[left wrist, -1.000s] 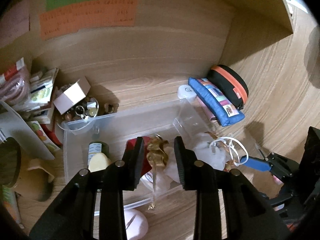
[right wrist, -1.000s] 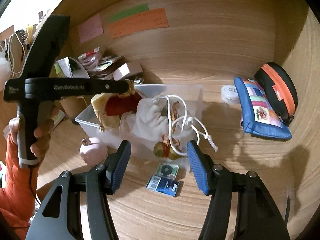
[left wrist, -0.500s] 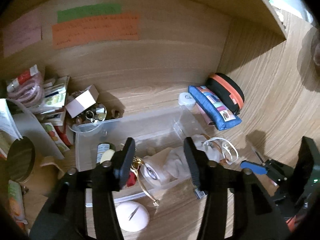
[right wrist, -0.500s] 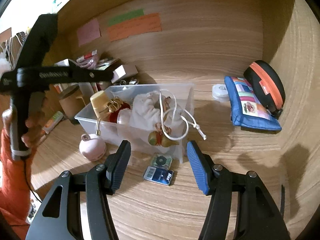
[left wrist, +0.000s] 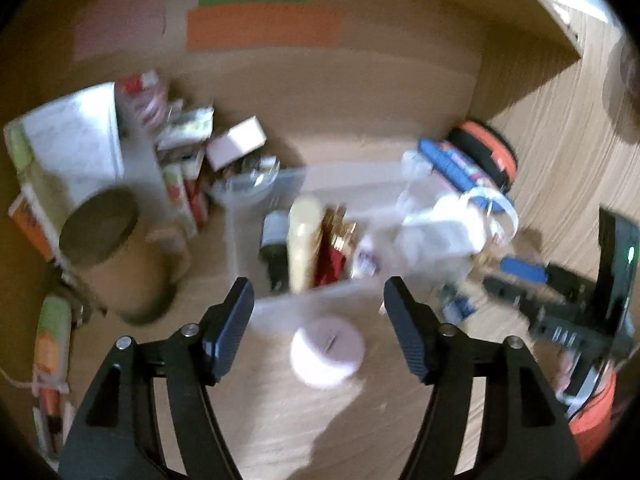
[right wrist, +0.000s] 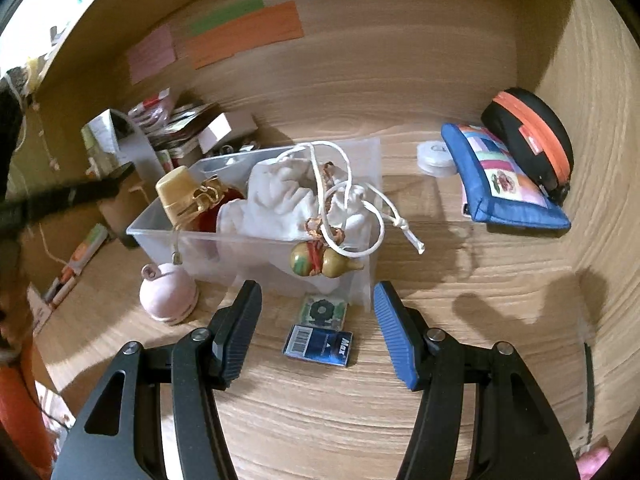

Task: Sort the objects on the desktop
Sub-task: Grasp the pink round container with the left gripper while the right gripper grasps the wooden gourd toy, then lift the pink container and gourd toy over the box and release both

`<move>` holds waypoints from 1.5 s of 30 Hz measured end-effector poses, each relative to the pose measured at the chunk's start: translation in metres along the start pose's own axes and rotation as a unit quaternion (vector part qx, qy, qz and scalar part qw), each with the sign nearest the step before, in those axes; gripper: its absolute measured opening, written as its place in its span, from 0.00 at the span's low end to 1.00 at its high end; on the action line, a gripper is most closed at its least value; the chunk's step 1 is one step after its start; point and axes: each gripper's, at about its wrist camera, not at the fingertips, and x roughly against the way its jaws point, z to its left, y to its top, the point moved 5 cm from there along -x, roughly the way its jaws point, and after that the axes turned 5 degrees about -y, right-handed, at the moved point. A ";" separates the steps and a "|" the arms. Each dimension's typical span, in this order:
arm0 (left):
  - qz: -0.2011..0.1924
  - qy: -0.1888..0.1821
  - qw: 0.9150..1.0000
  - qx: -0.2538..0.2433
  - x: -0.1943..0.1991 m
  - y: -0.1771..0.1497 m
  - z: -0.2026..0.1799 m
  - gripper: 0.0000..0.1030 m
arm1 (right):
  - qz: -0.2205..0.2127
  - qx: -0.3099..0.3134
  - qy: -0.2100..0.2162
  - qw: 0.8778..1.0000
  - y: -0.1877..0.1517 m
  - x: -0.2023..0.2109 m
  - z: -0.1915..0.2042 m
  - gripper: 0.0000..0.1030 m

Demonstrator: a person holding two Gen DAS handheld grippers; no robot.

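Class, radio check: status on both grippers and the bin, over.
Left gripper open, empty, above the pink pod. Right gripper open, empty, facing the blue box. Bin full, cord over its rim.

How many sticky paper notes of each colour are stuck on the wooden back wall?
Pink rectangular paper note: 1
Green paper strip note: 1
Orange long paper note: 1
Total: 3

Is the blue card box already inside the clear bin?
No, the blue card box lies on the desk in front of the clear bin.
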 end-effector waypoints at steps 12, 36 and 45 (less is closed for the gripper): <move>0.087 0.000 0.996 -0.012 -0.051 -0.053 0.001 0.65 | 0.003 -0.036 -0.017 0.999 -0.001 -0.012 0.005 0.53; 0.099 0.014 0.994 -0.044 -0.076 -0.069 -0.014 0.60 | -0.025 -0.018 -0.079 0.996 0.007 -0.016 0.004 0.39; 0.089 0.017 0.995 -0.051 -0.072 -0.076 -0.018 0.60 | -0.046 0.014 -0.109 0.993 0.009 -0.002 0.010 0.38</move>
